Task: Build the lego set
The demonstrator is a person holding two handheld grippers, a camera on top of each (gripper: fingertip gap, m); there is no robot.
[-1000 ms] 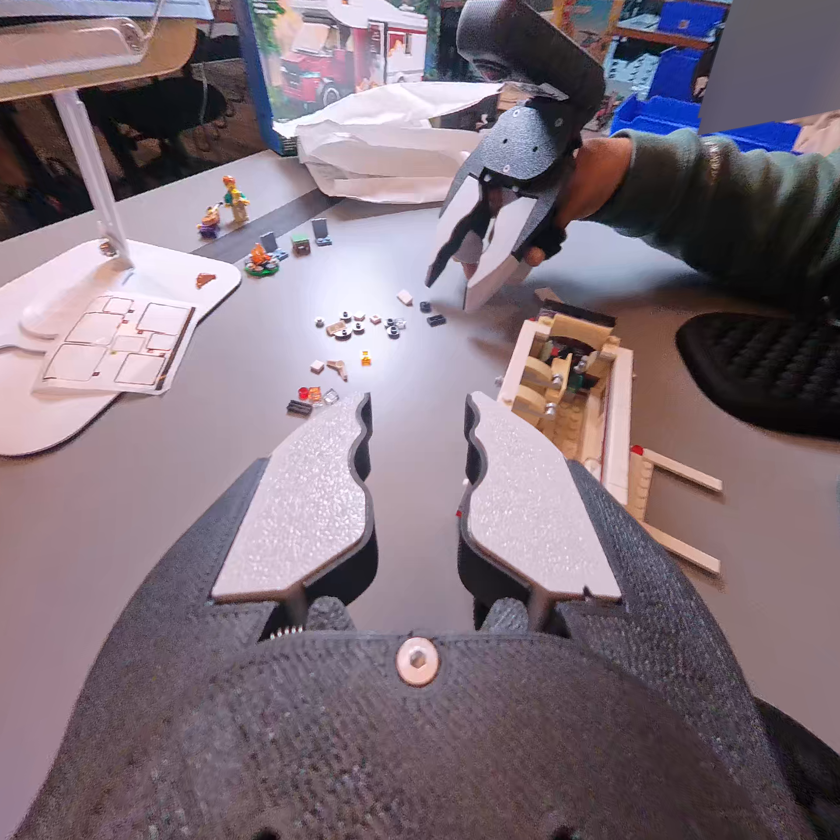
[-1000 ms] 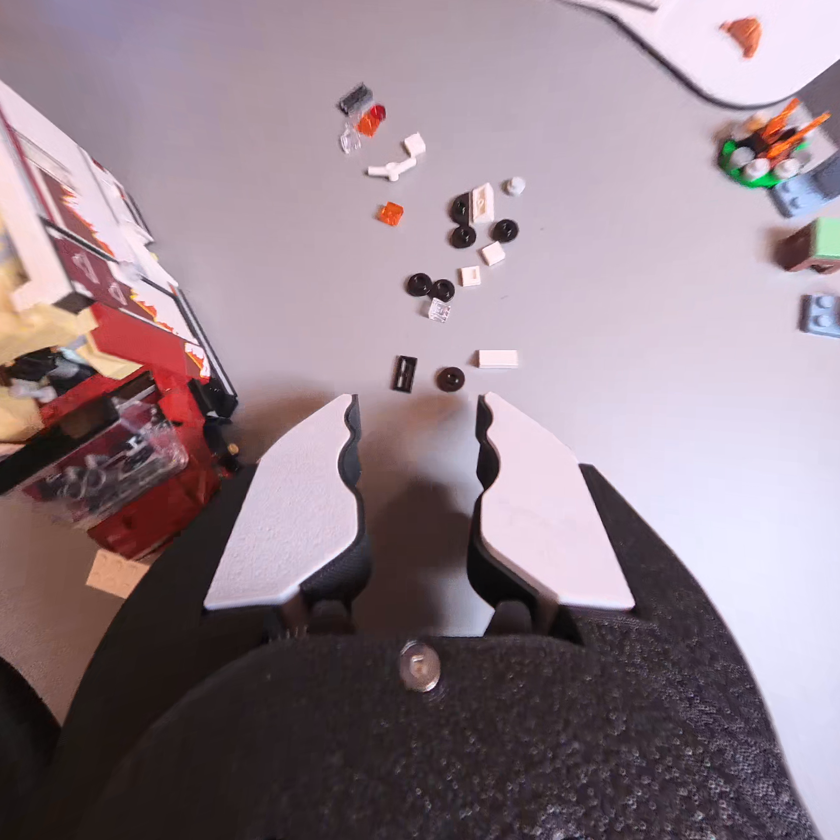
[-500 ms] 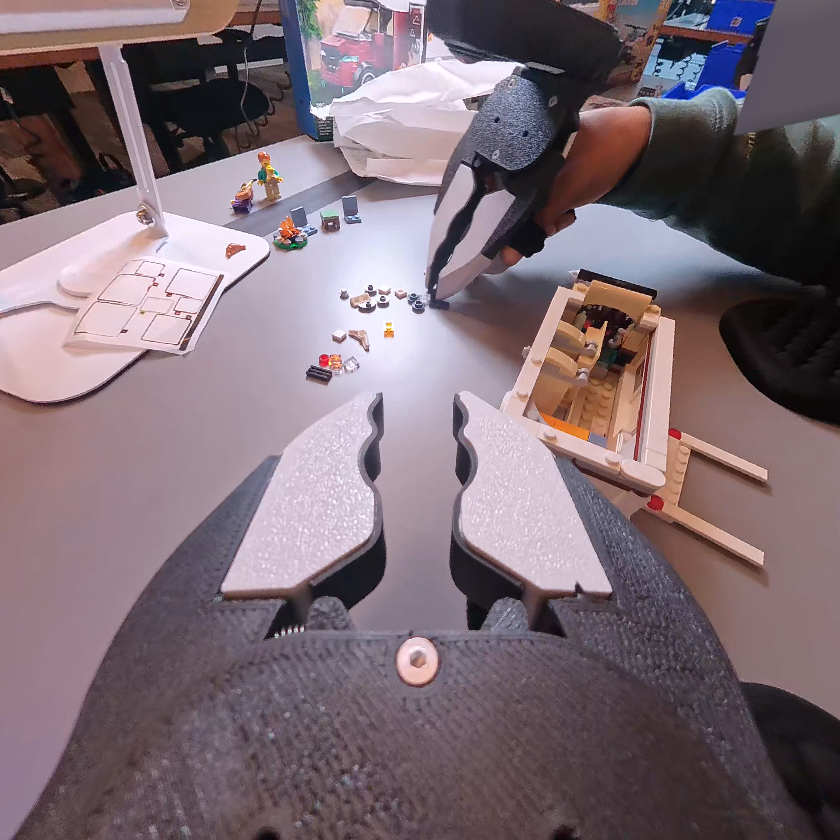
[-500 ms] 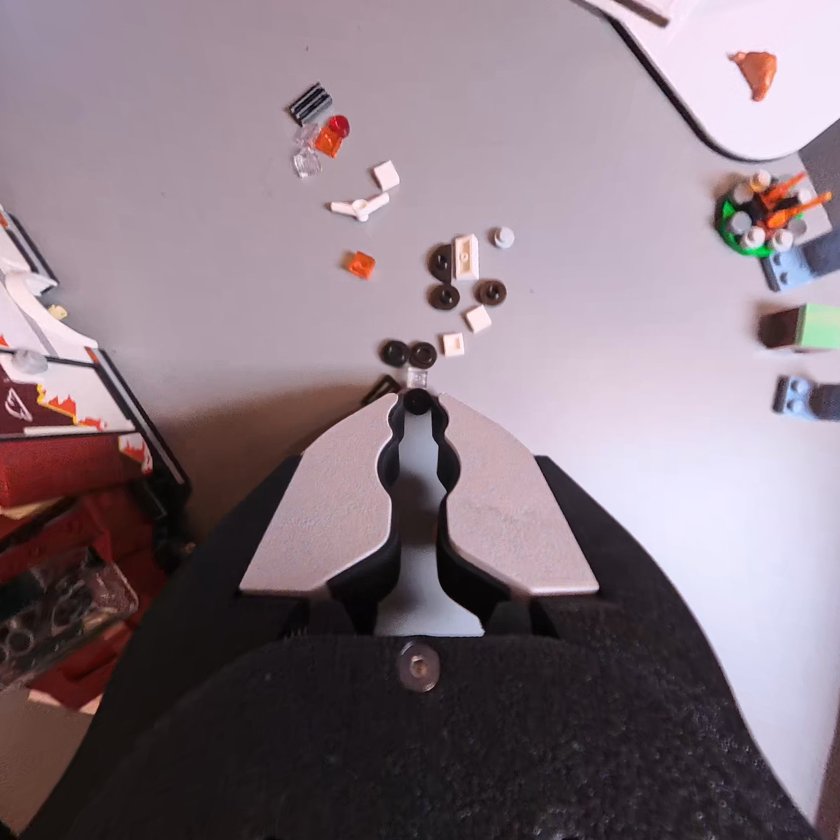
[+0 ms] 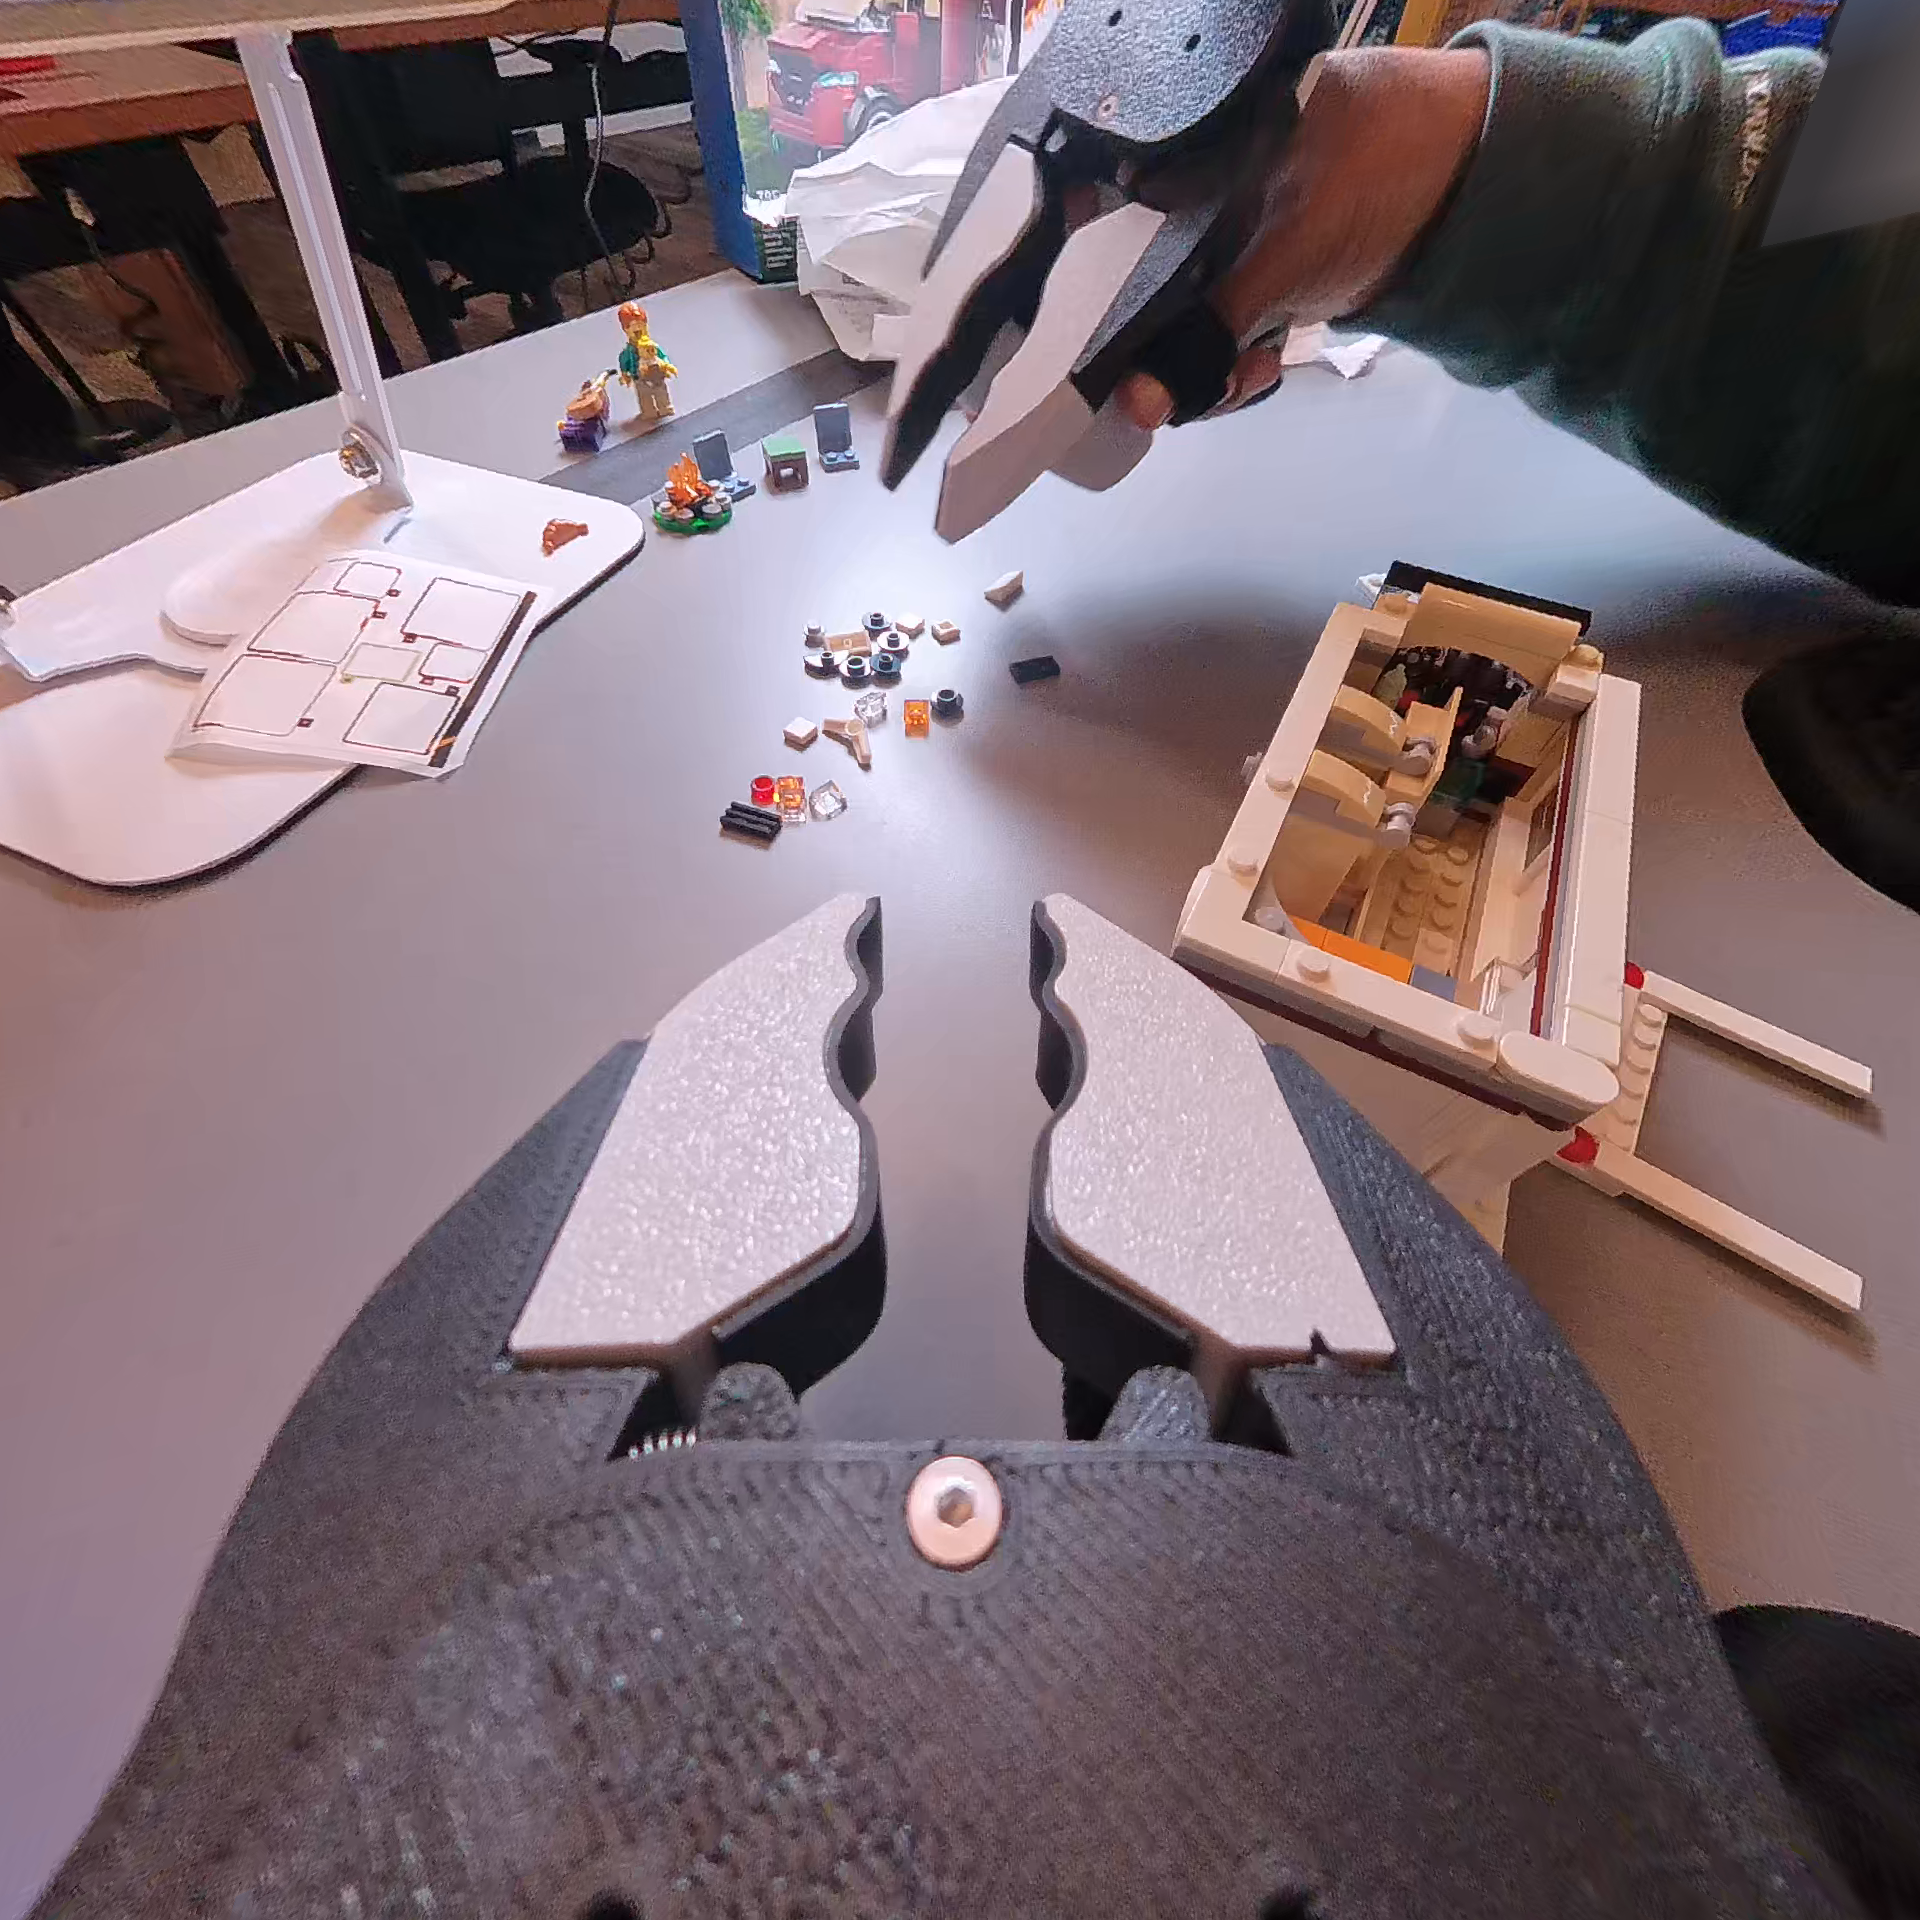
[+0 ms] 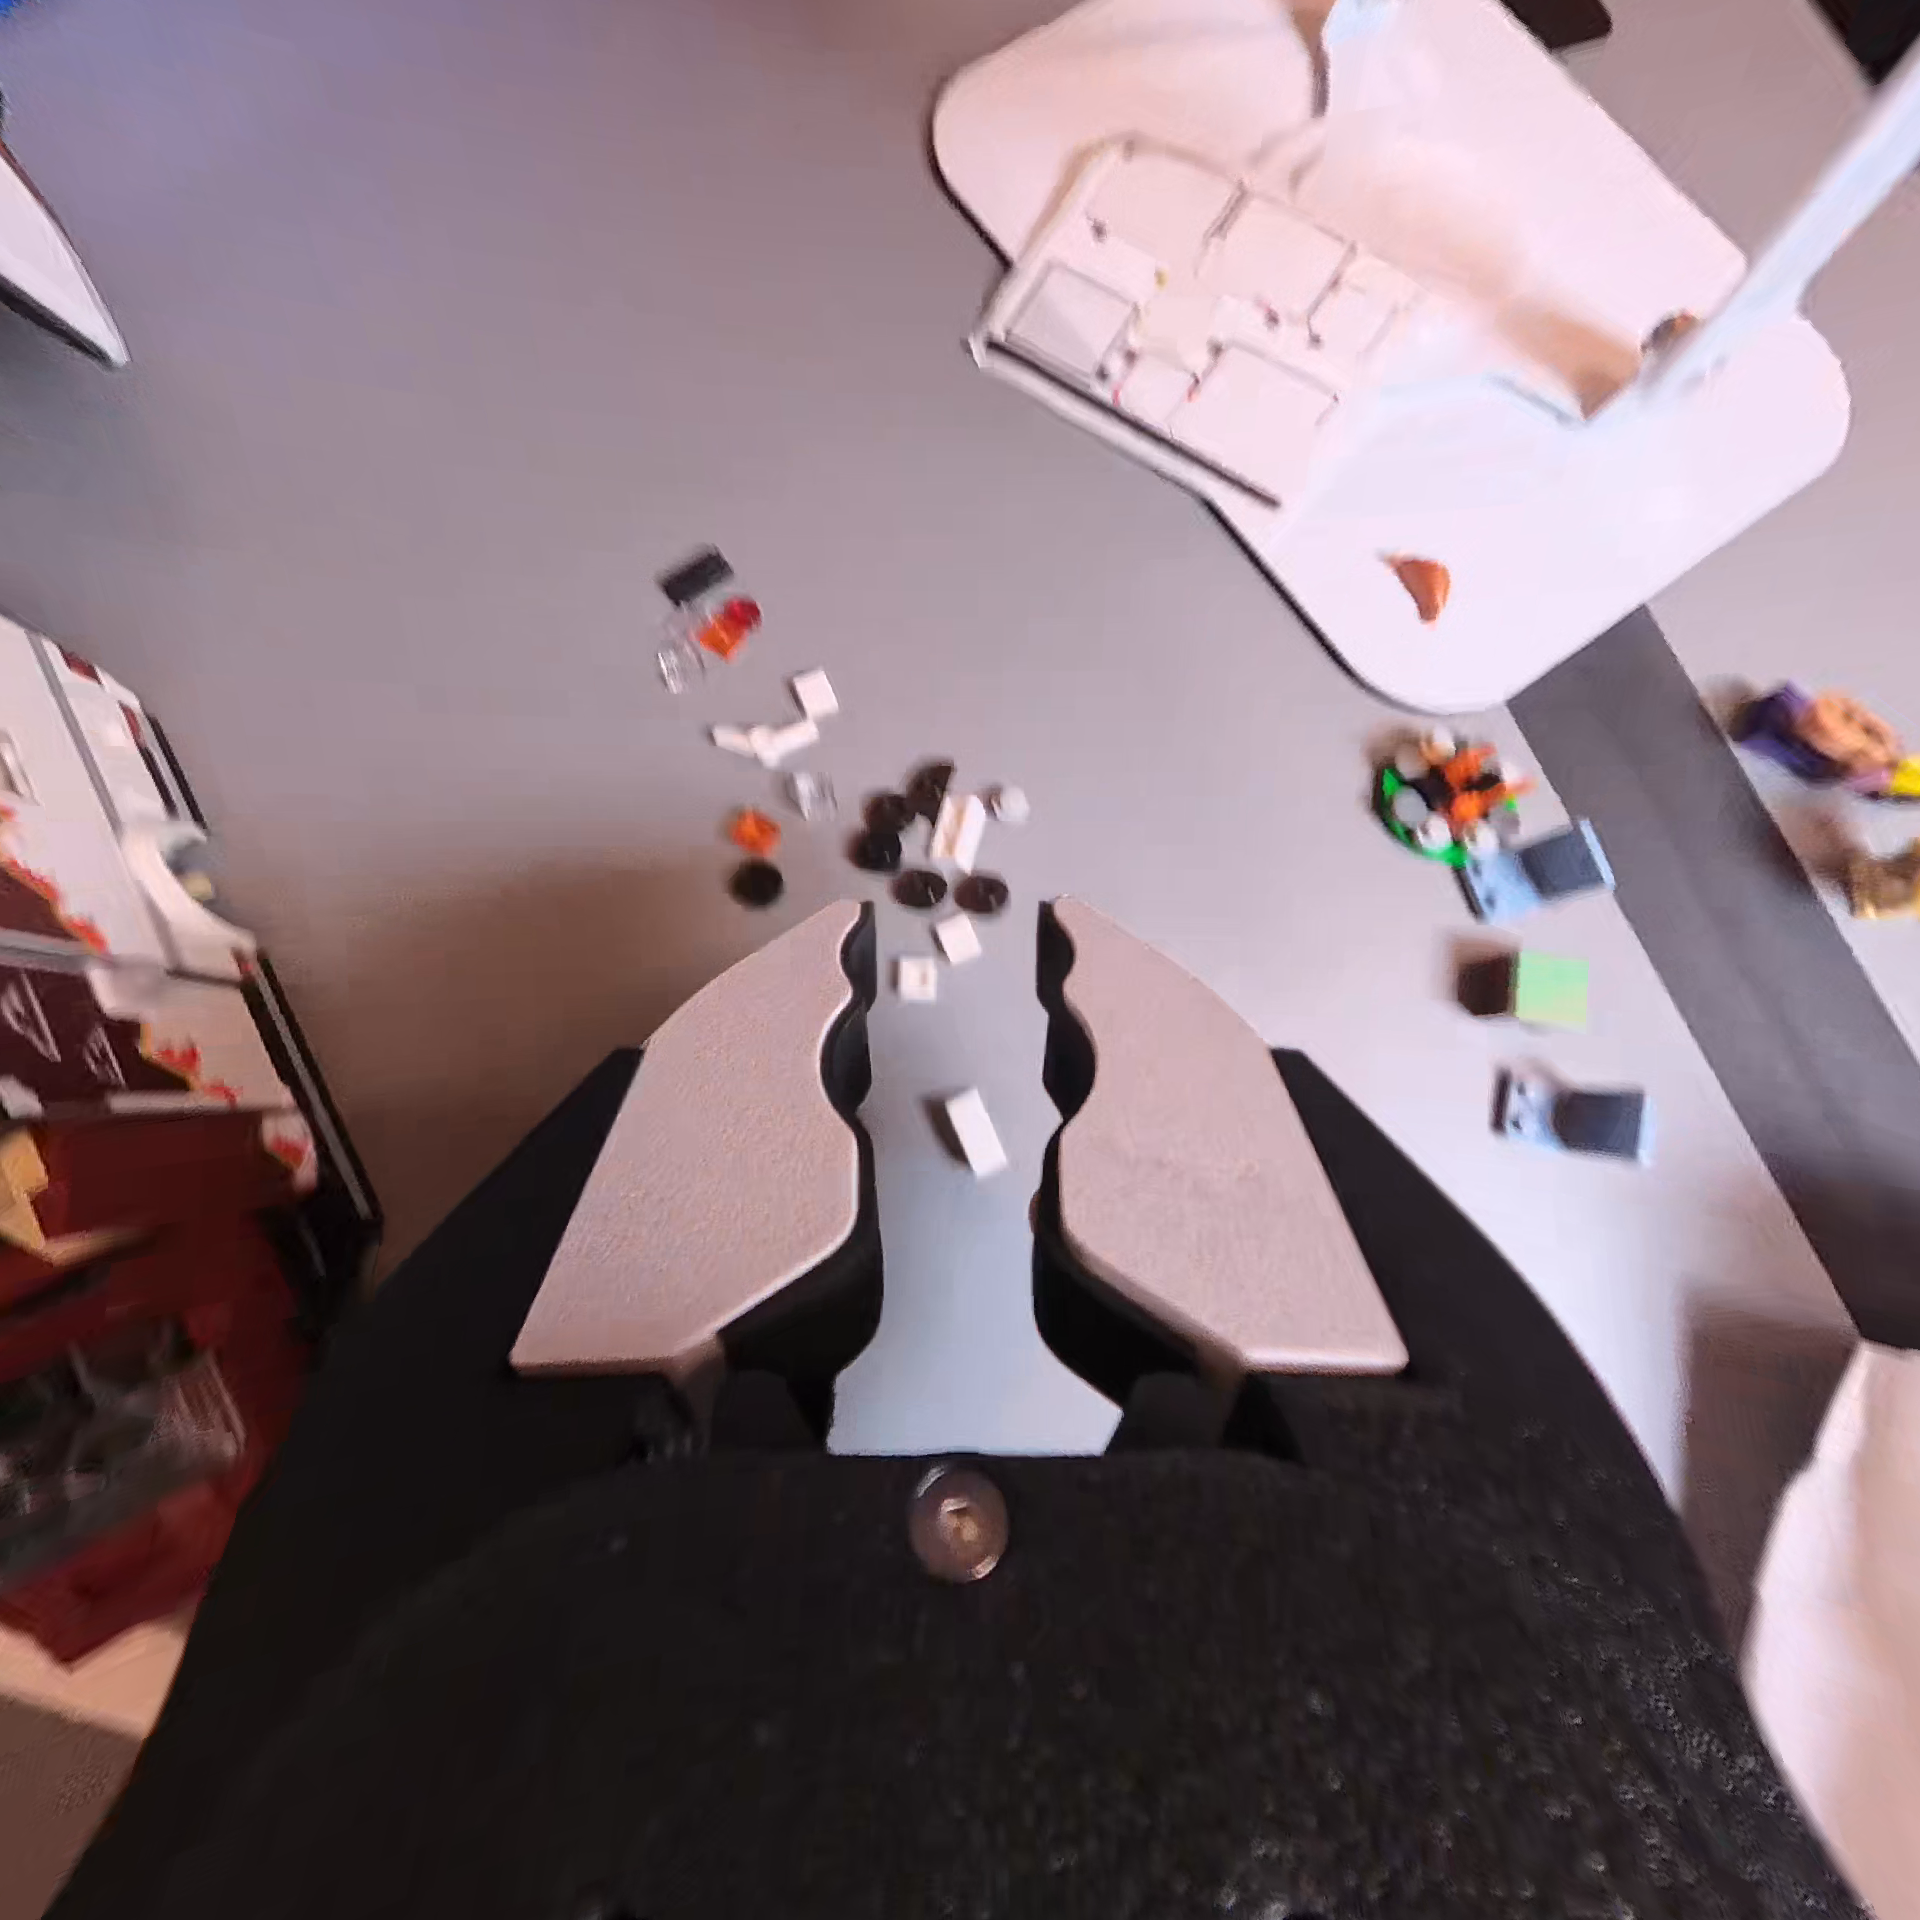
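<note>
Taking the scatter of small loose bricks [image 5: 873, 686] on the grey table [image 5: 312, 1039] as the landmark and reading the left wrist view from left to right: well to the left of the scatter lies a white stand base [image 5: 125, 810] with a slanted white post, a printed sheet [image 5: 364, 665] on its near part and a small brown piece [image 5: 564, 532] at the corner closest to the bricks. Behind the scatter and a little left stand a toy figure [image 5: 644, 358], a small campfire build [image 5: 688, 499] on a green round plate, and a green-topped brown block [image 5: 787, 462]. In front of the scatter, nearer the camera, the left gripper [image 5: 956, 925] hangs over bare table with its jaws parted and nothing between them. Above and just behind the scatter the right gripper [image 5: 930, 488], held in a hand [image 5: 1340, 187] with a green sleeve, points down at the bricks; its fingers stand apart and carry nothing. The right wrist view is blurred, but it seems the white bricks [image 6: 940, 961] seen between its tips lie on the table below, untouched. To the right of the scatter rests a half-built white and tan brick vehicle [image 5: 1455, 831], its roof open, with two white strips jutting from its near end.
</note>
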